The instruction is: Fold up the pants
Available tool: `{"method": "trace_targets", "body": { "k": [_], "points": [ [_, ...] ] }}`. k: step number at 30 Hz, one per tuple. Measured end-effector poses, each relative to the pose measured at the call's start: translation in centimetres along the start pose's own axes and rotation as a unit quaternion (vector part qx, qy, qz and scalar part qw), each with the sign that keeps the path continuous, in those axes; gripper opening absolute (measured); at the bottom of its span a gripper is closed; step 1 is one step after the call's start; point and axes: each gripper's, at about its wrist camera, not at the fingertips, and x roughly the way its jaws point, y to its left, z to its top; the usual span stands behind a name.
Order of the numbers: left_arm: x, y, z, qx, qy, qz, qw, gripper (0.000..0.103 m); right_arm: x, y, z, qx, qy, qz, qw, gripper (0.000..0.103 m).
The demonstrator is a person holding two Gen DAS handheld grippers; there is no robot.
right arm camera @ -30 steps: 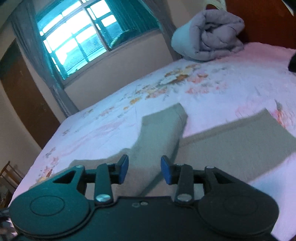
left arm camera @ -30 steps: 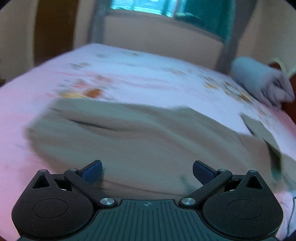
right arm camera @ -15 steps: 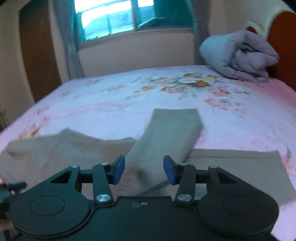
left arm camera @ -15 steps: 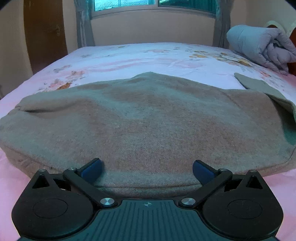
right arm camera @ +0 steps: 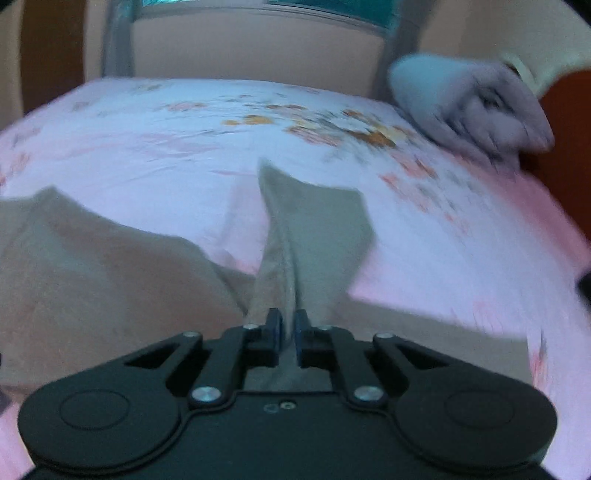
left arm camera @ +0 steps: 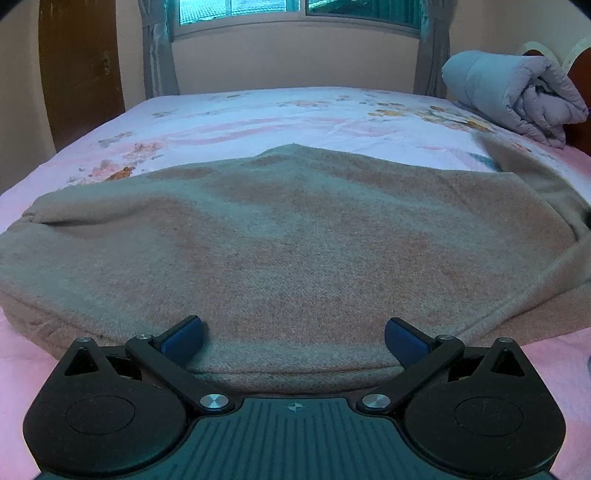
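Grey-brown pants [left arm camera: 295,236] lie spread on the bed. In the left wrist view my left gripper [left arm camera: 293,338] is open, its blue pads wide apart at the near edge of the pants' wide upper part, low over the sheet. In the right wrist view my right gripper [right arm camera: 287,330] is shut on a pant leg [right arm camera: 314,229], pinching a raised fold of it; the leg runs away from the jaws over the sheet. The pants' upper part [right arm camera: 92,266] lies to the left.
The bed has a pink and white floral sheet [left arm camera: 280,110]. A rolled grey duvet [left arm camera: 509,96] lies at the far right by a red-brown headboard [right arm camera: 569,122]. A window [left arm camera: 295,11], curtains and a brown door [left arm camera: 77,74] stand behind the bed.
My right gripper has dropped onto the pant leg and closed on it, bunching the fabric up. My left gripper has settled low at the pants' near edge, still open.
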Motion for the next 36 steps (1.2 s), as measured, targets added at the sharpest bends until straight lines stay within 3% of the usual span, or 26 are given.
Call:
{"method": "trace_targets", "body": {
  "k": [3,4,7,9,10,12,15,19,23,26,28,30,32,35,36],
  "points": [
    [0.1,0.0,0.0,0.001,0.0,-0.001,1.0,0.103,-2.0,-4.0,-3.5,0.077,-0.003,0.004,0.997,0.0],
    [0.1,0.1,0.0,0.001,-0.001,-0.002,1.0,0.103,-2.8,-5.5,-5.0,0.112,-0.003,-0.014,0.994,0.0],
    [0.1,0.1,0.0,0.002,-0.001,-0.003,1.0,0.103,-4.6,-10.6,-9.9,0.227,0.0,-0.035,0.973,0.0],
    [0.1,0.1,-0.1,0.002,-0.002,-0.003,1.0,0.103,-6.2,-12.7,-12.0,0.273,-0.031,-0.018,0.961,0.002],
    [0.2,0.0,-0.1,0.003,-0.002,-0.003,1.0,0.103,-6.7,-13.5,-12.4,0.296,-0.049,0.003,0.954,0.008],
    [0.2,0.0,0.0,0.002,-0.001,-0.002,1.0,0.103,-6.8,-15.1,-12.1,0.353,-0.079,0.078,0.929,0.01],
    [0.1,0.2,0.0,-0.005,-0.003,-0.006,1.0,0.103,-5.1,-15.8,-9.0,0.369,-0.098,0.126,0.916,0.011],
    [-0.6,0.6,0.1,-0.029,-0.018,0.016,0.9993,0.103,-1.3,-16.2,-4.8,0.369,-0.081,0.154,0.913,0.014],
    [-1.3,1.8,0.3,-0.066,-0.037,0.058,0.9954,0.103,2.6,-17.2,-3.1,0.4,-0.056,0.182,0.896,0.016],
    [-1.3,2.4,1.1,-0.082,-0.043,0.096,0.9911,0.103,5.2,-18.1,-3.1,0.436,-0.041,0.196,0.877,0.021],
    [-1.6,3.2,1.8,-0.098,-0.05,0.109,0.988,0.103,7.2,-18.9,-3.3,0.47,-0.037,0.209,0.857,0.025],
    [-1.1,3.8,2.1,-0.104,-0.035,0.115,0.9873,0.103,8.8,-19.5,-3.3,0.485,-0.03,0.205,0.849,0.03],
    [0.3,3.9,1.7,-0.09,-0.001,0.114,0.9895,0.103,10.4,-19.9,-3.2,0.497,-0.027,0.214,0.841,0.028],
    [1.4,3.5,0.7,-0.059,-0.01,0.115,0.9915,0.103,11.9,-20.1,-2.9,0.51,-0.027,0.236,0.827,0.026],
    [1.5,3.4,0.6,-0.057,-0.01,0.116,0.9916,0.103,12.1,-20.1,-2.7,0.508,-0.025,0.244,0.826,0.016]
  ]
}}
